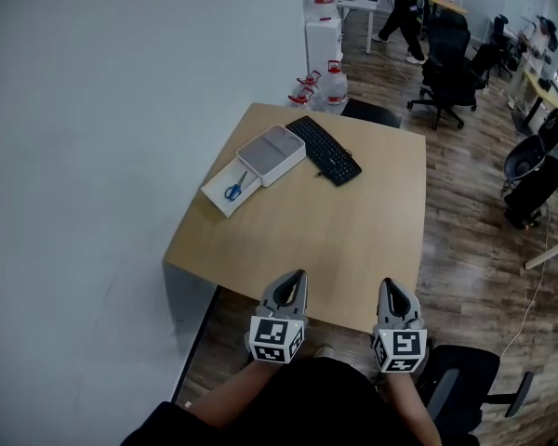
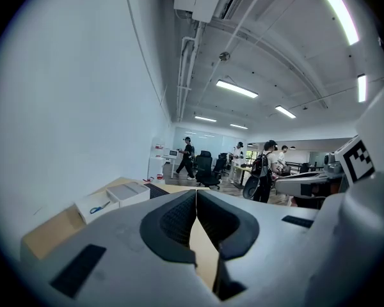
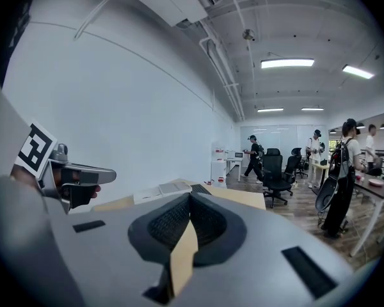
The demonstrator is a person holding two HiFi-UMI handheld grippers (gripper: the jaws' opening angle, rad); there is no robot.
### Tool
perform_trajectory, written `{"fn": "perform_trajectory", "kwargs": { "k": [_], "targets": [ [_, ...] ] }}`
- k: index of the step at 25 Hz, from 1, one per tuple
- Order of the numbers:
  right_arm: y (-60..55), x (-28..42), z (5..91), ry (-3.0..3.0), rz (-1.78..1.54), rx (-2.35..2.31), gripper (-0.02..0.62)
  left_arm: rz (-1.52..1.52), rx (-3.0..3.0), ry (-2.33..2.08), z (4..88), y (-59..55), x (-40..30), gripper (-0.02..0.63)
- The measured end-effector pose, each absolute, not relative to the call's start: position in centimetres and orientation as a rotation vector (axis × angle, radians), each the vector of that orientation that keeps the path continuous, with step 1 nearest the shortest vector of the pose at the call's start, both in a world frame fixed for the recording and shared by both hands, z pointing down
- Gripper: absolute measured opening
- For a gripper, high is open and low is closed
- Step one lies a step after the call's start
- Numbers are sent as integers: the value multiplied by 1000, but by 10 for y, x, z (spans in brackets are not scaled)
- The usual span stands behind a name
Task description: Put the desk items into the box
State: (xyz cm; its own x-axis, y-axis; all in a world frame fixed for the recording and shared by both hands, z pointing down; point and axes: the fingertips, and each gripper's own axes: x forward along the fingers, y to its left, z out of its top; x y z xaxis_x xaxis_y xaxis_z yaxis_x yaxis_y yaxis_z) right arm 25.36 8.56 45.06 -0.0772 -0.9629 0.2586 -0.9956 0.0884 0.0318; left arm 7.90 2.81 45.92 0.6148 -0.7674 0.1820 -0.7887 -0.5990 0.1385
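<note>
- At the lower centre of the head view, the left hand-held gripper point(image 1: 298, 277) and the right hand-held gripper point(image 1: 389, 284) hang side by side over the near edge of the worktop point(image 1: 335, 240). Both point toward its far end.
- Both are clenched on nothing. Each gripper view shows the ribbed pads meeting at the tips, with only bare worktop behind them.
- Judgement: this paired, empty, near-level pose reads as a neutral stance. It fits the stance ahead of a reach as well as the one after a withdrawal, and the pictures do not settle which.
- Toward the upper left of the head view, the task's things are grouped at the far-left corner of the worktop. They sit near the wall point(image 1: 93, 110) and well apart from both grippers.
- Box point(image 1: 272, 154): white, square and low-walled, with rounded corners and a grey upper face. Whether that face is a closed lid or the inside floor cannot be told.
- Flat white panel point(image 1: 219, 200): touches the box's lower-left side. It is probably a lid or tray belonging to the box.
- Scissors point(image 1: 234, 190): blue-handled, lying flat on the panel and not on the grey square.
- Keyboard point(image 1: 324, 150): black, set diagonally on the worktop just beside the box's right side. It looks longer than the box is wide.
</note>
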Motion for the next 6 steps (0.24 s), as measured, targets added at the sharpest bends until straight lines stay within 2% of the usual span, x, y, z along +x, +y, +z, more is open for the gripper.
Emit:
{"fn": "perform_trajectory", "kwargs": {
  "k": [6],
  "targets": [
    [86, 253, 451, -2158, 203, 1971, 60, 151, 2648, -1277, 461, 30, 82, 15]
  ]
}}
